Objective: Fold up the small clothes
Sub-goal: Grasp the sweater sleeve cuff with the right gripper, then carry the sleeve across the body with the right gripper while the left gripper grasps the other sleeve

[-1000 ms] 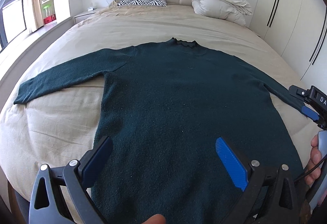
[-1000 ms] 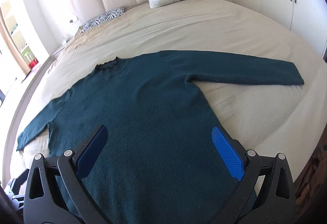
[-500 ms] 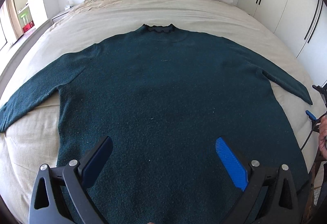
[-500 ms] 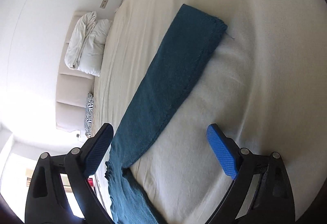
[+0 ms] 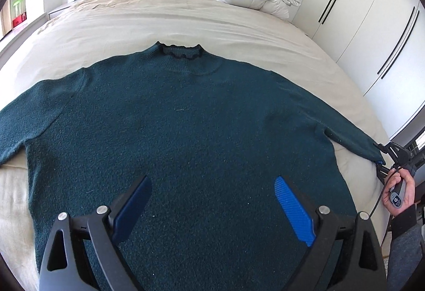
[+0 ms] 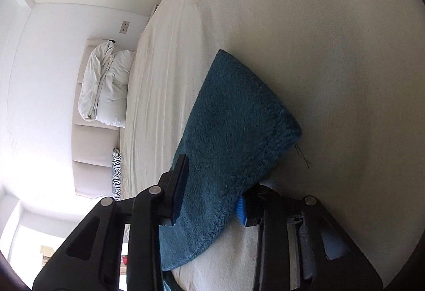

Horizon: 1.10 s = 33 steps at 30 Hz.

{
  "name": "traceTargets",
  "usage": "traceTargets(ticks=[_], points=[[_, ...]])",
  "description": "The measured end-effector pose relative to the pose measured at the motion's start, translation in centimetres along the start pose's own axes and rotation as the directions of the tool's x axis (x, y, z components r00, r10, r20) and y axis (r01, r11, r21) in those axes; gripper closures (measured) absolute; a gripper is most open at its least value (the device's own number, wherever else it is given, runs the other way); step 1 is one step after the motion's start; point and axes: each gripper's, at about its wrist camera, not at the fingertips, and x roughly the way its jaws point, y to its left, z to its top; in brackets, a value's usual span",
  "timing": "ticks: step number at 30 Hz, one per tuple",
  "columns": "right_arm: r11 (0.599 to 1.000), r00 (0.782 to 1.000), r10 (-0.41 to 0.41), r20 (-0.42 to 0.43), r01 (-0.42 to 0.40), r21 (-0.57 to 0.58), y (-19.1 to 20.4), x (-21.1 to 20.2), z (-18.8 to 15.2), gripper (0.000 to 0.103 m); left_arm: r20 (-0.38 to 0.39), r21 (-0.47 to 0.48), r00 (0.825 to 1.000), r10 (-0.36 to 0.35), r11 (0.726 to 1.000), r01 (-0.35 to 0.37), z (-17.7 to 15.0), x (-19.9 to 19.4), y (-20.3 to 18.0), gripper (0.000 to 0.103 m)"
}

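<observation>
Your left tool (image 5: 209, 207) hangs wide open above the dark green fuzzy knit sweater (image 5: 186, 131), which lies flat on the beige bed (image 5: 212, 25), frilled collar at 12 o'clock. Your right tool (image 6: 209, 200) pinches the sleeve cuff (image 6: 239, 110); the left sleeve's end is cut off at 9 o'clock.

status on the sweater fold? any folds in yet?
Done: the green sweater lies spread flat on the bed, neck away, both sleeves out. No folds yet. In hand: the right tongs are closed on the right sleeve near its cuff; the left tongs hover open over the hem. Left: fold both sleeves in, then the body.
</observation>
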Motion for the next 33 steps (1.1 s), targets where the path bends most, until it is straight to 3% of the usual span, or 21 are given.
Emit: traceTargets(ticks=[4, 7, 10, 11, 13, 16, 19, 20, 26, 29, 32, 33], points=[[0.993, 0.998, -0.058, 0.004, 0.058, -0.105, 3.2, 1.3, -0.5, 0.095, -0.008, -0.037, 0.999, -0.035, 0.999, 0.035, 0.5, 0.8, 1.1, 0.011], [0.972, 0.997, -0.078, 0.009, 0.078, -0.220, 8.4, 2.2, -2.3, 0.095, -0.016, -0.074, 0.997, -0.082, 0.994, 0.080, 1.0, 1.3, 1.9, 0.014], [0.913, 0.998, -0.061, -0.034, 0.042, -0.407, 15.4, 3.7, -6.5, 0.096, -0.002, -0.095, 0.991, -0.135, 0.986, 0.135, 1.7, 1.4, 2.4, 0.014], [0.875, 0.997, -0.054, -0.048, 0.024, -0.483, 18.1, 4.2, -8.6, 0.096, 0.002, -0.102, 0.989, -0.150, 0.983, 0.150, 2.0, 1.4, 2.5, 0.014], [0.761, 0.995, -0.045, -0.087, -0.022, -0.648, 23.1, 5.1, -14.1, 0.096, 0.013, -0.123, 0.983, -0.185, 0.975, 0.185, 2.7, 1.6, 2.9, 0.014], [0.529, 0.983, -0.080, -0.166, -0.099, -0.843, 28.5, 7.2, -24.4, 0.096, 0.030, -0.170, 0.969, -0.244, 0.954, 0.246, 3.5, 1.7, 3.5, 0.014], [0.301, 0.971, -0.161, -0.178, -0.123, -0.946, 30.3, 9.9, -33.7, 0.096, 0.044, -0.219, 0.951, -0.305, 0.926, 0.307, 4.0, 2.0, 4.4, 0.014], [0.260, 0.965, -0.189, -0.181, -0.129, -0.957, 29.9, 10.6, -36.4, 0.096, 0.043, -0.236, 0.946, -0.321, 0.917, 0.322, 4.0, 2.2, 4.6, 0.014], [0.145, 0.930, -0.322, -0.178, -0.138, -0.980, 26.7, 13.7, -43.8, 0.095, 0.024, -0.314, 0.911, -0.411, 0.862, 0.397, 4.0, 3.8, 5.6, 0.014], [0.133, 0.921, -0.349, -0.175, -0.136, -0.982, 25.0, 13.8, -44.8, 0.092, 0.021, -0.387, 0.884, -0.468, 0.811, 0.438, 4.0, 5.1, 6.2, 0.013], [0.150, 0.916, -0.344, -0.208, -0.165, -0.975, 23.9, 12.3, -45.0, 0.076, 0.017, -0.432, 0.865, -0.502, 0.776, 0.459, 3.9, 6.1, 6.4, 0.013], [0.164, 0.914, -0.341, -0.220, -0.173, -0.971, 23.6, 11.8, -45.0, 0.060, 0.016, -0.446, 0.858, -0.513, 0.765, 0.465, 3.8, 6.4, 6.4, 0.013]])
